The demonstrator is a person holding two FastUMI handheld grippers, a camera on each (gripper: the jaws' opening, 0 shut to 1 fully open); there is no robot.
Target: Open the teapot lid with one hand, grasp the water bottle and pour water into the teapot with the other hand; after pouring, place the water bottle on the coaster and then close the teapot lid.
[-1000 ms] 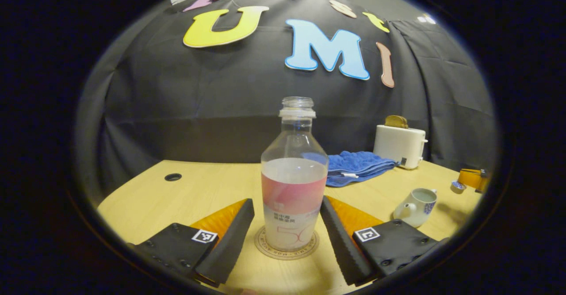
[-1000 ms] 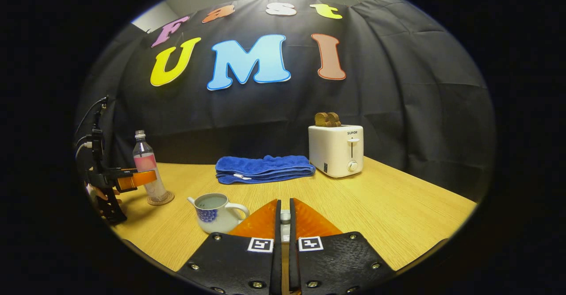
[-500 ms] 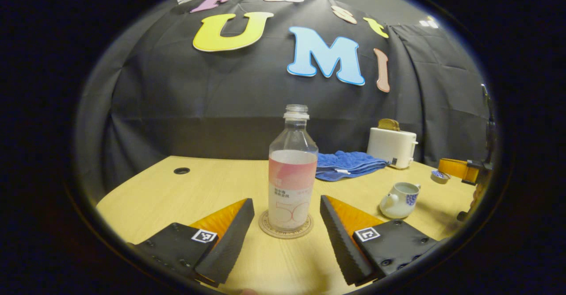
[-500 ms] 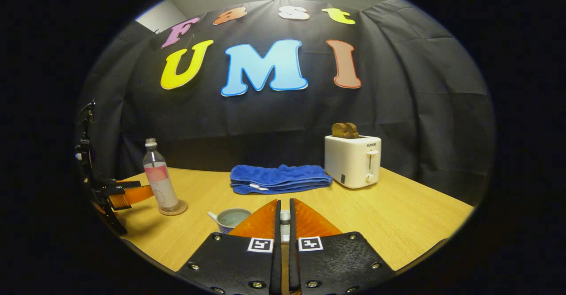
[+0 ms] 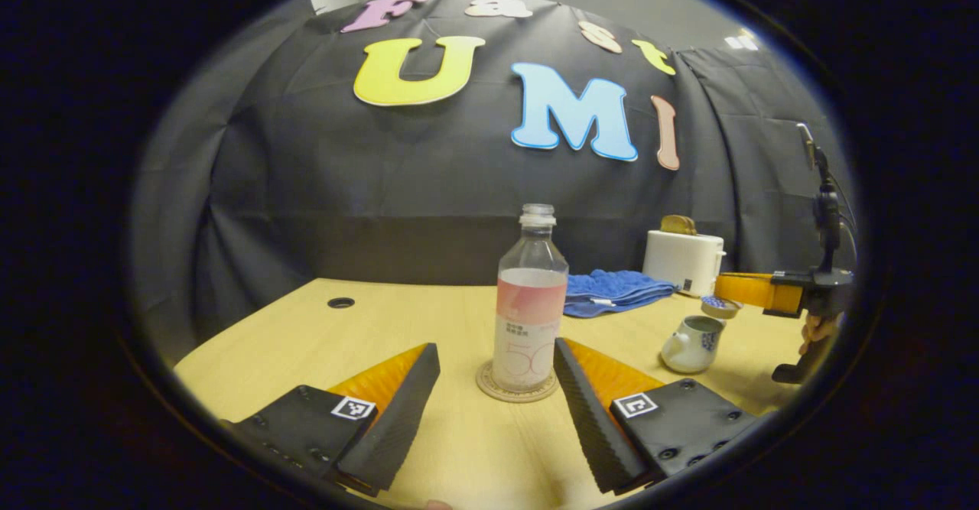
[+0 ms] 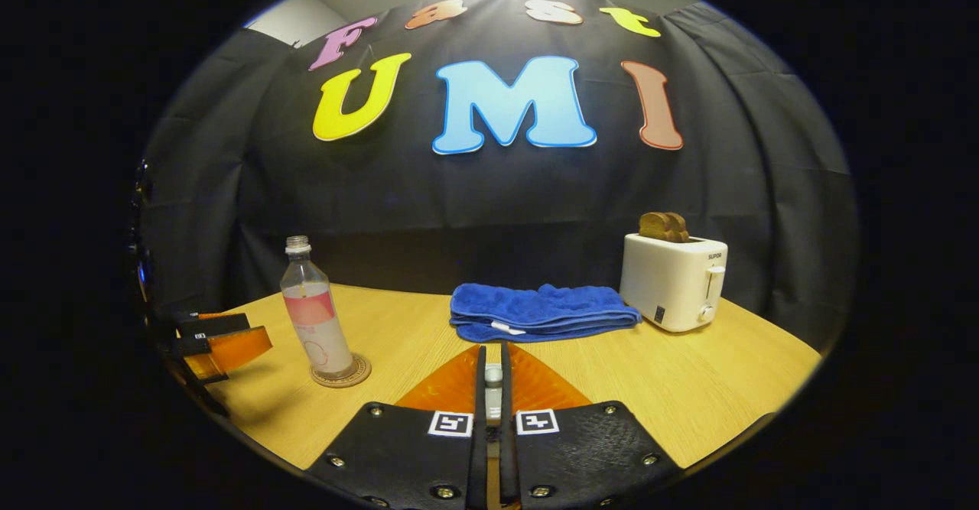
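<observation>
Left gripper view looks along its own gripper, whose fingers stand wide apart and grasp nothing. Between and just beyond them the bottle stands upright on the round coaster on the counter — uncapped, partly filled, with a pink band around its middle. Neither finger touches it.

To the right, the teapot sits on the counter with its top open, spout toward the bottle. Just above it hangs the right gripper, held by a hand; the lid sits at its fingertips, over the teapot and a little apart from it. Behind lie a folded blue towel and a white toaster with bread in its slot.

Right gripper view shows that gripper's fingers drawn close together with the small pale knob of the lid pinched between them — clenched on the lid. The bottle stands on its coaster at the left, with the left gripper near it and apart from it. The towel and toaster stand farther back on the counter.
</observation>
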